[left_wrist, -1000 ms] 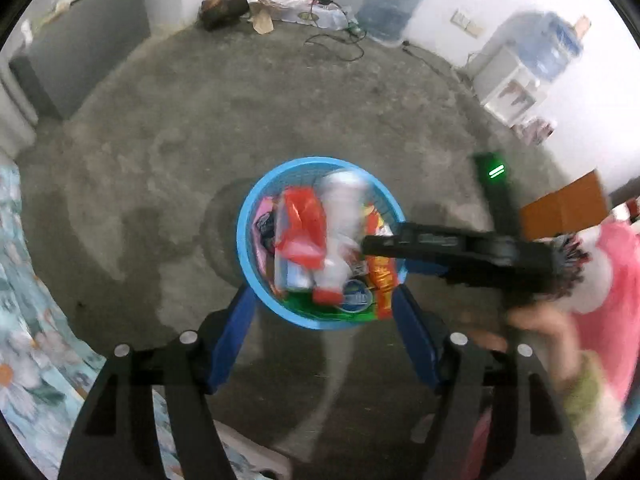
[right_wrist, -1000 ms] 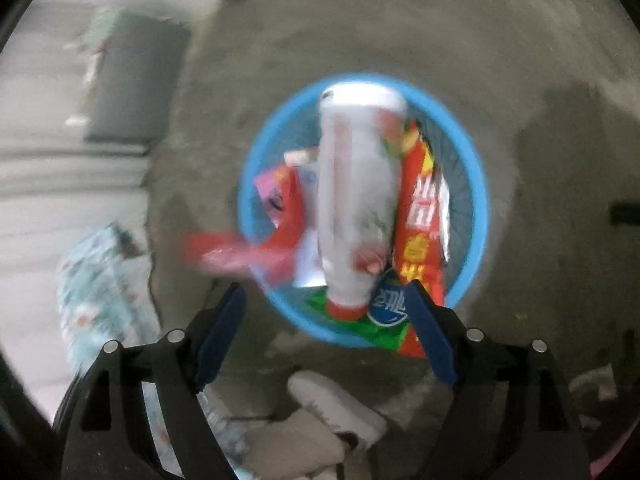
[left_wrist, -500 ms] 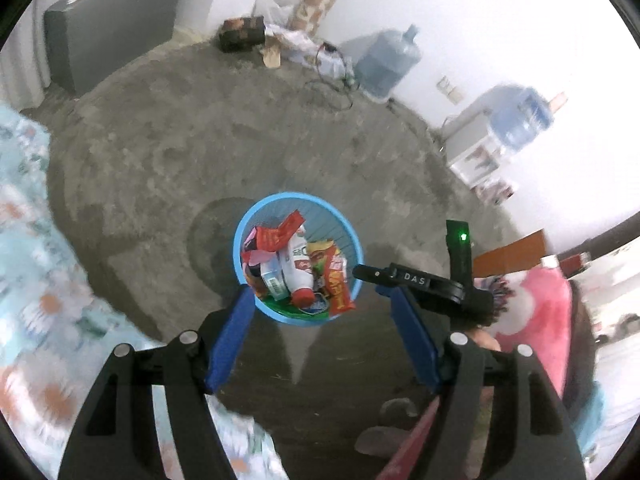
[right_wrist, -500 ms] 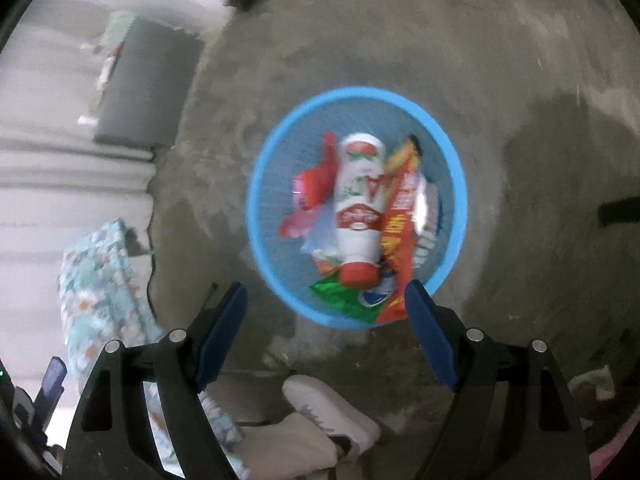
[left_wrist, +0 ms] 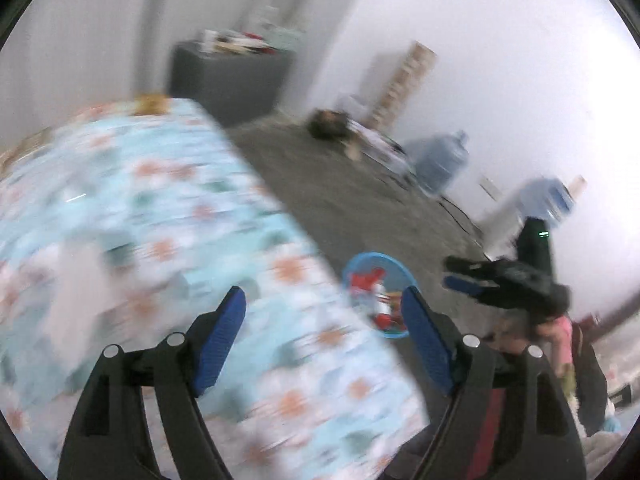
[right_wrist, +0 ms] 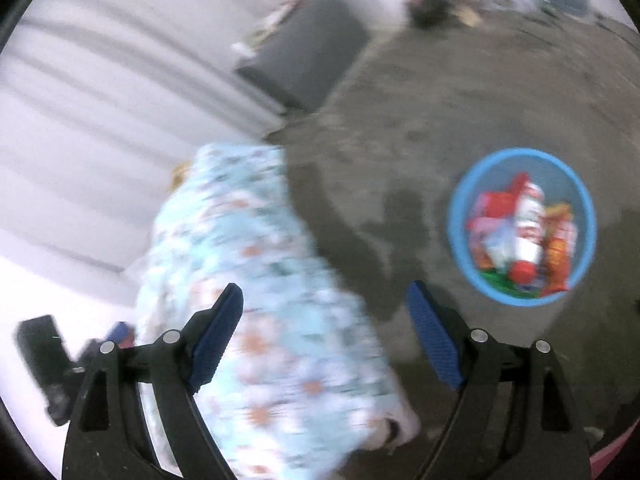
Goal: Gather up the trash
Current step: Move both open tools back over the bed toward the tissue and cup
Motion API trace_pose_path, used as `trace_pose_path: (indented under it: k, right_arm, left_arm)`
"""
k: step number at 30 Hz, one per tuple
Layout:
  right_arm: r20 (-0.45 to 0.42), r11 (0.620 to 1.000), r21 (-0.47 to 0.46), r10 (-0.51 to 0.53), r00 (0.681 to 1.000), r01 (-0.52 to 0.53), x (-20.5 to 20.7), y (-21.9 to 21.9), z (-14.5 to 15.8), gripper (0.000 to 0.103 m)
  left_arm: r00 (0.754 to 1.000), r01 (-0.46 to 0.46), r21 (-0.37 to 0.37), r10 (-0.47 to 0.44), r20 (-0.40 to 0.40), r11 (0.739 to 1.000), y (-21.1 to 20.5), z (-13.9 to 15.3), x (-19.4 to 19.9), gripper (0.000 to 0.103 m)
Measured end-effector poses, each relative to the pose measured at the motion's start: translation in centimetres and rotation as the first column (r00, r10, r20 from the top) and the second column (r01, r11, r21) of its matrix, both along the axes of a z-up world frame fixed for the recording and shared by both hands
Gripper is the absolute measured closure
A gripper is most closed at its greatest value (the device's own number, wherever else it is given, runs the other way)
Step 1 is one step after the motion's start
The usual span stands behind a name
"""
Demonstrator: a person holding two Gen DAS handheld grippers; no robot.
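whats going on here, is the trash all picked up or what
A person holds a gripper in each hand. The left gripper and right gripper are both open and empty. The blue basket sits on the concrete floor, filled with wrappers and a bottle. Both cameras are blurred, facing a floral cloth.

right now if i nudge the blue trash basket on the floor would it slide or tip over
The blue basket looks like thin mesh plastic filled with wrappers and a white bottle, so it is probably light and would likely slide on the concrete floor. It looks wide, so tipping seems less likely, though a high push might rock it.
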State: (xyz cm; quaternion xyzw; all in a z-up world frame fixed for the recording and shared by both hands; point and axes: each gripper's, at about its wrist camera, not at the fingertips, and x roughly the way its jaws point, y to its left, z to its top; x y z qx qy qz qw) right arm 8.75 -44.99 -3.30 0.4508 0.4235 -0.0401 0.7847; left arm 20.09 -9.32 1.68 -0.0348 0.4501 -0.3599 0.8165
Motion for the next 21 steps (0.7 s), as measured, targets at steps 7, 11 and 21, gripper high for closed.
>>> trace_pose_path:
  k: [7, 11, 21]
  right_arm:
    - [0.069, 0.979, 0.018, 0.201, 0.977, -0.203, 5.8, 8.5, 2.7, 0.022]
    - [0.061, 0.949, 0.043, 0.310, 0.949, -0.313, 9.4, 13.8, 2.4, 0.022]
    - [0.034, 0.902, 0.001, 0.432, 0.901, -0.432, 16.1, 24.0, 1.4, 0.022]
  left_arm:
    - [0.969, -0.245, -0.020, 0.245, -0.014, 0.969, 12.4, -1.8, -0.7, 0.025]
    - [0.942, -0.335, -0.034, 0.334, -0.027, 0.942, 16.9, -3.2, -0.7, 0.025]
    - [0.899, -0.438, -0.086, 0.437, -0.037, 0.895, 21.9, -3.8, 0.9, 0.025]
